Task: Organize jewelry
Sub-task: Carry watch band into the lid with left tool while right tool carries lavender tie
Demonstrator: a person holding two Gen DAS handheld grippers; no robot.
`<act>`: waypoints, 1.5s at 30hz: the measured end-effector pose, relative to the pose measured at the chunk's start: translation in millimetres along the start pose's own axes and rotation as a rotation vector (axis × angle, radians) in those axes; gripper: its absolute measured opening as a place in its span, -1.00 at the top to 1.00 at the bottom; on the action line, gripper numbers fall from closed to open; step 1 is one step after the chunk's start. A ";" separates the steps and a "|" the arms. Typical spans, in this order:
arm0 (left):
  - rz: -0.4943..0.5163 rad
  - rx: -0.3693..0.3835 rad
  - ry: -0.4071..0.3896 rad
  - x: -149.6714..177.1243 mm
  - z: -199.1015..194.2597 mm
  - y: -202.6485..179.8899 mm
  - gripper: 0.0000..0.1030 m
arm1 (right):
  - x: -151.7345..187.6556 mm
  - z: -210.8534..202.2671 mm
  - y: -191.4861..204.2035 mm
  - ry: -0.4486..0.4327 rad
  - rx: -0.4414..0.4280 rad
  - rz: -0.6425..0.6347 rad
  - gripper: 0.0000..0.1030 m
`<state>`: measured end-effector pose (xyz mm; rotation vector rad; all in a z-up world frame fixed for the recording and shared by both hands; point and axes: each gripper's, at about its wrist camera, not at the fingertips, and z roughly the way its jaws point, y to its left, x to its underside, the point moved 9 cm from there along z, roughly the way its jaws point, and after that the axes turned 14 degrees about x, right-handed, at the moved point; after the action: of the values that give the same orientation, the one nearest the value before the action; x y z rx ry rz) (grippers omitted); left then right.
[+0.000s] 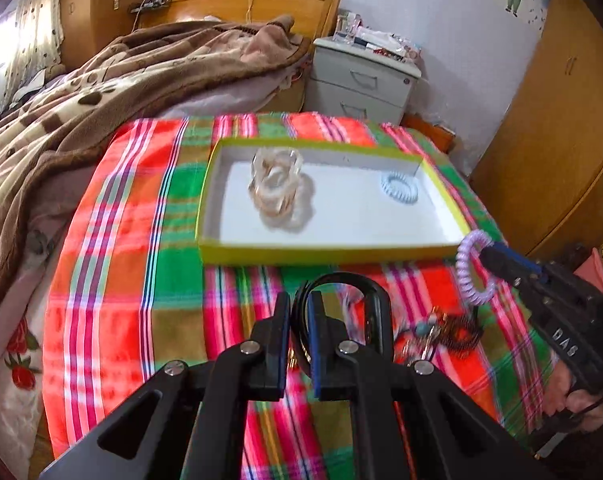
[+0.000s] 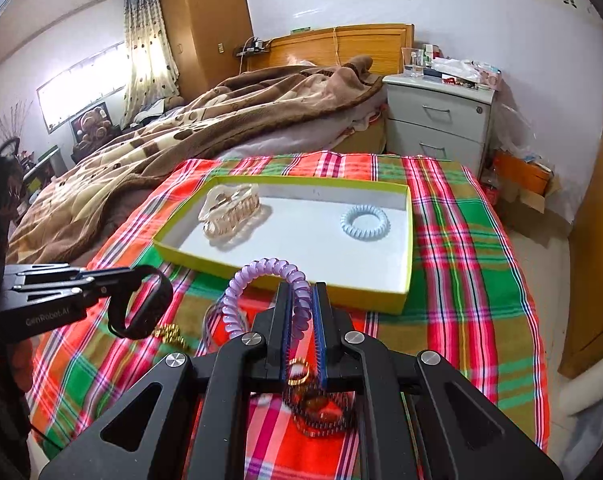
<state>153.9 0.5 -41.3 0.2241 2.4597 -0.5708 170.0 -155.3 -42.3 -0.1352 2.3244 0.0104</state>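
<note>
- Ahead of both jaws, the yellow-rimmed tray (image 2: pixel 405 280) already holds a clear claw clip (image 2: pixel 231 212) and a blue coil tie (image 2: pixel 364 222).
- The right gripper (image 2: pixel 301 300) is clamped on a purple coil tie (image 2: pixel 261 276); the left gripper (image 1: pixel 299 312) pinches a black band (image 1: pixel 377 312).
- Gold rings (image 2: pixel 298 372) and a dark beaded bracelet (image 2: pixel 325 416) lie beneath the right jaws, not yet sorted.

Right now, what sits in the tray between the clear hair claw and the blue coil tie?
Nothing: between the clear hair claw and the blue coil tie the tray shows only its bare white floor, seen clearly from the right wrist camera.
</note>
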 end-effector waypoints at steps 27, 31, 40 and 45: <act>-0.052 0.043 0.070 -105.0 118.0 11.5 0.82 | -28.2 108.1 -27.8 0.161 0.042 0.022 0.80; -0.046 0.029 0.088 -105.2 128.3 13.4 0.82 | -26.2 111.4 -28.3 0.173 0.038 0.001 0.80; -0.004 -0.033 0.115 -104.7 146.3 13.0 0.81 | -22.1 120.8 -31.4 0.183 0.077 -0.035 0.80; -0.014 -0.038 0.118 -104.3 150.0 15.3 0.81 | -22.4 123.4 -33.2 0.181 0.101 -0.060 0.80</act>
<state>320.0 -56.0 -94.6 0.2315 2.5852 -0.5295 278.2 -180.0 -109.6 -0.1609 2.4942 -0.1559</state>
